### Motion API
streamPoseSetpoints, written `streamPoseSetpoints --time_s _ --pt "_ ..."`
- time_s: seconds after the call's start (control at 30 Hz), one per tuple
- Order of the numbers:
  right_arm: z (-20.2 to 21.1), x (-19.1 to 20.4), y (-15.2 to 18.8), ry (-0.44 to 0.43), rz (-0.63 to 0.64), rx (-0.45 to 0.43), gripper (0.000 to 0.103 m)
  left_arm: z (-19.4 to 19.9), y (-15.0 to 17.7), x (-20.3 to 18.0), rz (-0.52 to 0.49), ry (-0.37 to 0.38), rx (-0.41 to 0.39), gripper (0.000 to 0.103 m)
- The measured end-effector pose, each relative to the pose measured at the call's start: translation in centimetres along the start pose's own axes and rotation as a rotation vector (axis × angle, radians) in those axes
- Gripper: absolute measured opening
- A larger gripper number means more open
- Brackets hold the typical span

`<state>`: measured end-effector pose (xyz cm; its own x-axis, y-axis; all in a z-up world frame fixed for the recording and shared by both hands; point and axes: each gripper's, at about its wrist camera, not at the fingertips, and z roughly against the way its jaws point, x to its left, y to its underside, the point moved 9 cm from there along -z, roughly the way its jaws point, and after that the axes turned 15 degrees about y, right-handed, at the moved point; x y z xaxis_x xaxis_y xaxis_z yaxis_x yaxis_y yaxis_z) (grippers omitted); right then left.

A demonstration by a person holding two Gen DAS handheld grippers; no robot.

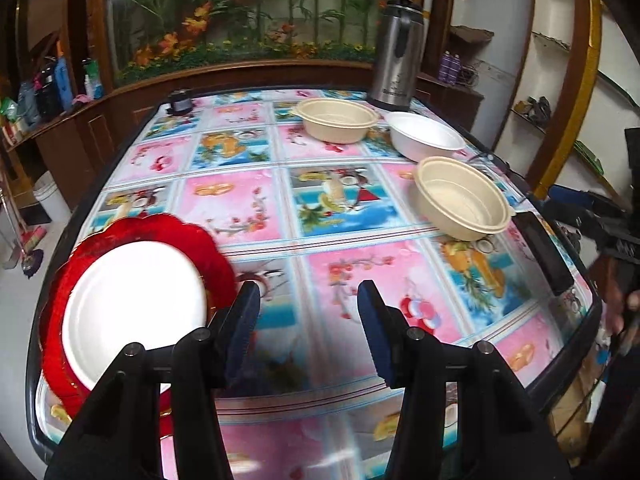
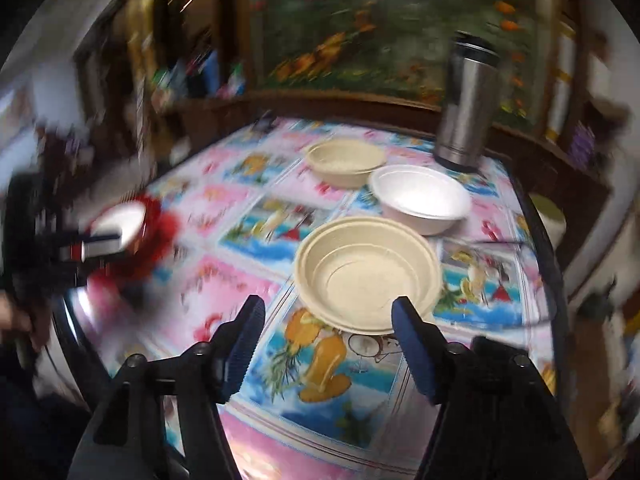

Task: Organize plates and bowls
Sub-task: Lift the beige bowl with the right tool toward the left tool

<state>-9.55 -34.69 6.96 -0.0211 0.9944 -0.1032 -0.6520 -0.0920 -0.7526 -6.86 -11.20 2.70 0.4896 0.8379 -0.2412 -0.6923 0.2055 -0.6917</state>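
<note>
Fruit-print tablecloth (image 1: 248, 204) held three loose bowls; the right gripper (image 2: 328, 316), spread and empty, faced the nearest tan bowl (image 2: 366, 274), likely next to stack. Left gripper (image 1: 308, 300) hung parted, empty, beside stacked plates (image 1: 132, 304).

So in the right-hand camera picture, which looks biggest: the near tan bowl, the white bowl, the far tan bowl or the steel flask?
As they look in that view:
1. Near tan bowl, though it lies closest to the camera.
2. White bowl.
3. Far tan bowl and steel flask: too alike to rank, one wide, one tall.
</note>
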Motion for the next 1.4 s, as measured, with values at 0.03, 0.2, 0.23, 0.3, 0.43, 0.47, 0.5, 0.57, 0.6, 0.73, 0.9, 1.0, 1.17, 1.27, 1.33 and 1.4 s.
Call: streamPoseSetpoints --time_s 0.03,0.2,0.23,0.3,0.43,0.47,0.5,0.57,0.6,0.73,0.9,1.0,1.17,1.27,1.33,1.4 --pt "-0.4 -0.8 -0.3 0.009 -0.059 0.004 0.068 -0.1 -0.1 -0.4 -0.007 0.003 0.005 0.049" --pt "-5.6 -6.4 -1.3 0.073 -0.291 0.128 0.068 -0.3 0.0 -2.0 -0.032 0.02 0.007 0.049" --pt "-7.1 -6.6 -1.4 0.08 -0.279 0.165 0.068 -0.4 0.1 -2.1 -0.029 0.024 0.009 0.049" --pt "-9.8 -6.2 -1.3 0.081 -0.251 0.224 0.062 -0.5 0.4 -2.1 -0.024 0.025 0.018 0.049" --pt "-14.3 -5.5 0.1 0.089 -0.233 0.355 0.018 -0.2 0.6 -1.8 -0.026 0.012 0.024 0.049" --pt "-14.8 -5.4 0.3 0.09 -0.224 0.365 0.017 -0.1 0.6 -1.7 -0.025 0.01 0.023 0.049" --pt "-14.8 -4.9 0.1 0.08 -0.203 0.356 0.017 -0.1 0.7 -1.5 -0.023 0.008 0.025 0.049" --pt "-14.3 -3.3 0.2 0.045 -0.123 0.35 0.017 -0.2 0.7 -1.2 -0.018 0.006 0.029 0.049" --pt "-13.7 -2.4 0.0 0.034 -0.07 0.338 0.017 -0.3 0.7 -1.1 -0.015 0.007 0.031 0.049" --pt "-10.8 2.4 0.2 -0.04 0.162 0.295 0.017 -0.7 0.7 -1.4 -0.009 0.023 0.034 0.049" --pt "-7.5 3.1 -1.1 -0.018 0.121 0.176 0.032 -1.4 0.8 -2.1 0.009 0.071 0.055 0.049" --pt "-5.2 1.5 -1.3 -0.065 -0.033 0.148 0.032 -1.9 0.7 -2.4 0.042 0.112 0.07 0.049" --pt "-3.8 -0.2 1.0 -0.154 -0.275 0.205 0.034 -4.0 0.3 -3.1 0.128 0.182 0.122 0.049" --pt "-4.3 -0.3 2.3 -0.161 -0.316 0.247 0.034 -5.1 0.4 -3.3 0.149 0.176 0.146 0.049" --pt "-4.7 0.2 2.7 -0.176 -0.317 0.268 0.034 -5.8 0.3 -3.4 0.142 0.156 0.15 0.049" --pt "-5.0 1.1 3.1 -0.189 -0.302 0.281 0.034 -6.5 0.3 -3.4 0.144 0.152 0.157 0.049"
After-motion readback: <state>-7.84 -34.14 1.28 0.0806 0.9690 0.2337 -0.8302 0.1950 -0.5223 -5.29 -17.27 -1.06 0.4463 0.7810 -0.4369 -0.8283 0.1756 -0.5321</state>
